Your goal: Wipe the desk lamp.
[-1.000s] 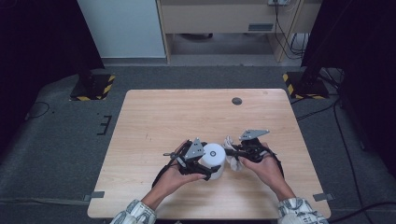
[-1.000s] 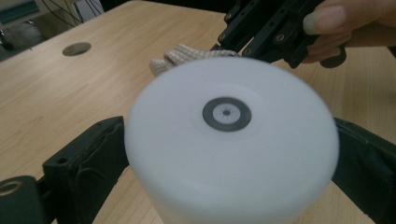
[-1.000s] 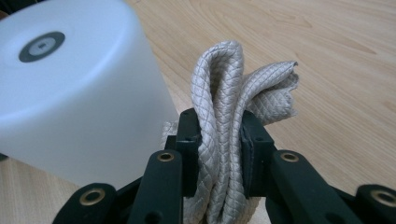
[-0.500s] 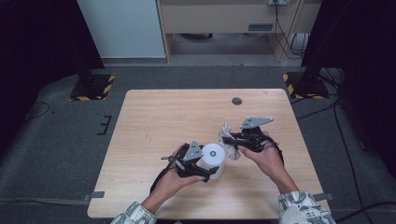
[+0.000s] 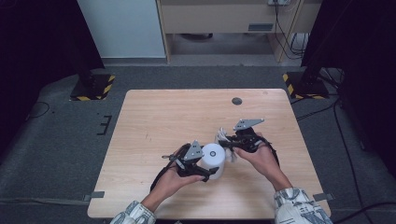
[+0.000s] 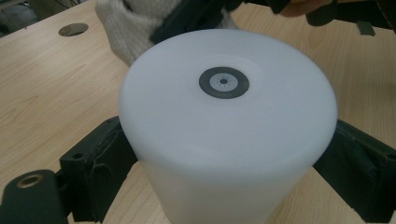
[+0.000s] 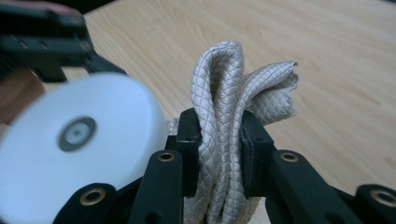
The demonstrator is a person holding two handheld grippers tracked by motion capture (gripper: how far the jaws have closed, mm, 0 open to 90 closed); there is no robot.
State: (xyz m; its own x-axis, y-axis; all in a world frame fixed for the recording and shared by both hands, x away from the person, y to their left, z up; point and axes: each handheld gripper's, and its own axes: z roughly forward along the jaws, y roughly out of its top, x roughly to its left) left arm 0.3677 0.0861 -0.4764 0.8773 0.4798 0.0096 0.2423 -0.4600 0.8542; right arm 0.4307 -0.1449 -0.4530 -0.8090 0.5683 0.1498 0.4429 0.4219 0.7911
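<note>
A white cylinder (image 5: 214, 156) with a dark round mark on its top (image 6: 224, 82) stands near the front middle of the wooden table (image 5: 163, 116). My left gripper (image 5: 210, 164) has it between its jaws. They have just been closing, and the pads (image 6: 100, 161) now press on its sides. My right gripper (image 5: 225, 143), just right of the cylinder, is shut on a bunched beige woven cloth (image 7: 224, 93), which folds over above the pads (image 7: 254, 140). In the left gripper view the cloth (image 6: 130, 28) hangs behind the cylinder.
A dark round hole (image 5: 236, 101) sits in the tabletop near the far edge, right of centre. Black stands with yellow-striped feet (image 5: 91, 86) flank the table's far corners. Cables run on the floor at right (image 5: 336, 121).
My right gripper has lifted with the cloth and shifted slightly toward the far side. The left gripper and the cylinder have stayed in place.
</note>
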